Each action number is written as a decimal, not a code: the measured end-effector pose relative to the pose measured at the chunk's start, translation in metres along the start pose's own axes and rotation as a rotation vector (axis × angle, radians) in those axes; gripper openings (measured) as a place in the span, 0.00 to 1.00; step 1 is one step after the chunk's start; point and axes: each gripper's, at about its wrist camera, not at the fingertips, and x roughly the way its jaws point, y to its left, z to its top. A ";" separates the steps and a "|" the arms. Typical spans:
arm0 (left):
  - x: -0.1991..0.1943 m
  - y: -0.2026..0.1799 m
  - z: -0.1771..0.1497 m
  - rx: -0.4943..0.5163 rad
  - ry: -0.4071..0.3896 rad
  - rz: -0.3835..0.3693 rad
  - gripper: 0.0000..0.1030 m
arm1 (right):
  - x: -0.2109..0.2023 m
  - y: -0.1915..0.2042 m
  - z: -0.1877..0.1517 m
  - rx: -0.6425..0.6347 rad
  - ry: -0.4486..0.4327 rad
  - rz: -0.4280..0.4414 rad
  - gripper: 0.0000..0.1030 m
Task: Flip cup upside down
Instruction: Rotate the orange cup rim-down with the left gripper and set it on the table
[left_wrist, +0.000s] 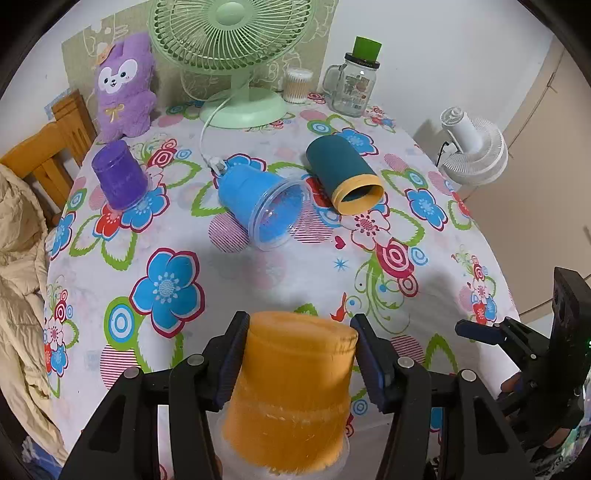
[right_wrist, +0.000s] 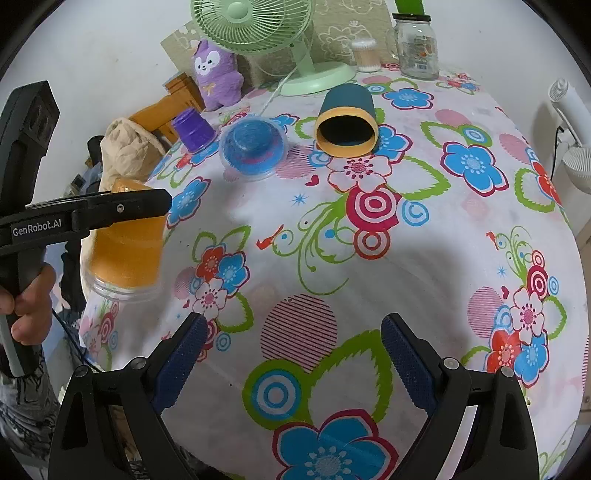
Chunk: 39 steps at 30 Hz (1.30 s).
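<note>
My left gripper (left_wrist: 297, 332) is shut on an orange cup (left_wrist: 291, 391) and holds it upside down, base up, clear rim down, at the table's near left edge; the cup also shows in the right wrist view (right_wrist: 127, 251). A blue cup (left_wrist: 264, 205) lies on its side mid-table, mouth toward me. A dark teal cup with a yellow rim (left_wrist: 343, 173) lies on its side to its right. A purple cup (left_wrist: 118, 175) stands upside down at the left. My right gripper (right_wrist: 293, 343) is open and empty above the flowered tablecloth.
A green desk fan (left_wrist: 236, 55), a purple plush toy (left_wrist: 123, 85), a cotton-swab jar (left_wrist: 297, 85) and a glass mug jar with a green lid (left_wrist: 352, 81) stand along the back. A white fan (left_wrist: 472, 151) is off the table's right. A wooden chair with beige cloth (left_wrist: 22, 229) is left.
</note>
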 end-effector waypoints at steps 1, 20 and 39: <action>0.000 0.000 0.000 0.000 -0.001 -0.001 0.56 | 0.000 0.001 0.000 -0.001 0.001 -0.001 0.94; -0.007 0.000 -0.007 -0.011 -0.003 -0.009 0.56 | -0.002 0.006 0.001 -0.019 -0.001 -0.008 0.94; -0.047 0.010 -0.034 -0.081 -0.166 0.008 0.97 | -0.037 0.038 0.017 -0.097 -0.120 -0.093 0.94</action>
